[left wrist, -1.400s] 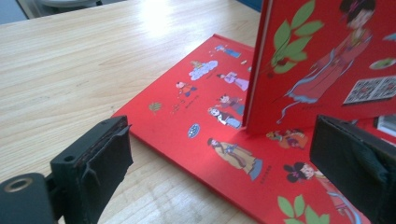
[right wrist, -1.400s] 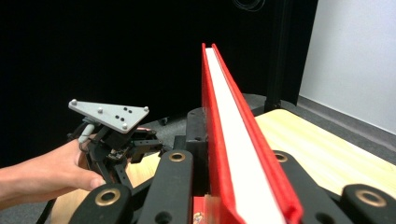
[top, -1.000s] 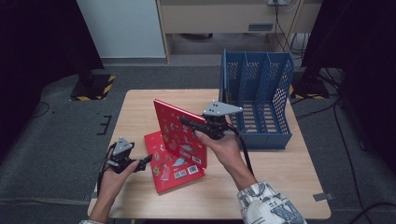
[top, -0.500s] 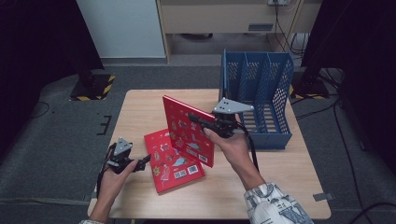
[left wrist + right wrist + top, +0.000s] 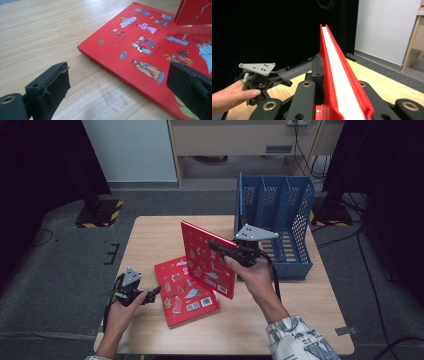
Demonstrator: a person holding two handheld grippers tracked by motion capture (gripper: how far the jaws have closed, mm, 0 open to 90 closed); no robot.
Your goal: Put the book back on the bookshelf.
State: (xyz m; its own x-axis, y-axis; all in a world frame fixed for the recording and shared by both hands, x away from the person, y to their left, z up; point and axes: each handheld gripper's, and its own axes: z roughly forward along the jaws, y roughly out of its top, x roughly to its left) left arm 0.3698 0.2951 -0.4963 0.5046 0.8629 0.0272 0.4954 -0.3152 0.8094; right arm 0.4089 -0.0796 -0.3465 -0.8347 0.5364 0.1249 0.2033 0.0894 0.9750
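A red picture book (image 5: 186, 292) lies flat on the wooden table (image 5: 150, 235). A second red book (image 5: 206, 257) stands tilted in the air above it, with my right gripper (image 5: 221, 247) shut on its upper right edge. In the right gripper view this book (image 5: 335, 65) runs edge-on between the clamped jaws of my right gripper (image 5: 332, 85). My left gripper (image 5: 152, 295) rests low at the flat book's left edge, open. In the left gripper view my left gripper (image 5: 120, 87) straddles a corner of the flat book (image 5: 150, 50) without touching it.
A blue slotted file rack (image 5: 272, 195) stands at the table's back right, just right of the held book. The left hand and its gripper (image 5: 284, 82) show far off in the right gripper view. Dark floor surrounds the table.
The right gripper has carried the upright book to the right, nearer the blue rack, and slightly higher. The left gripper and the flat book have stayed put.
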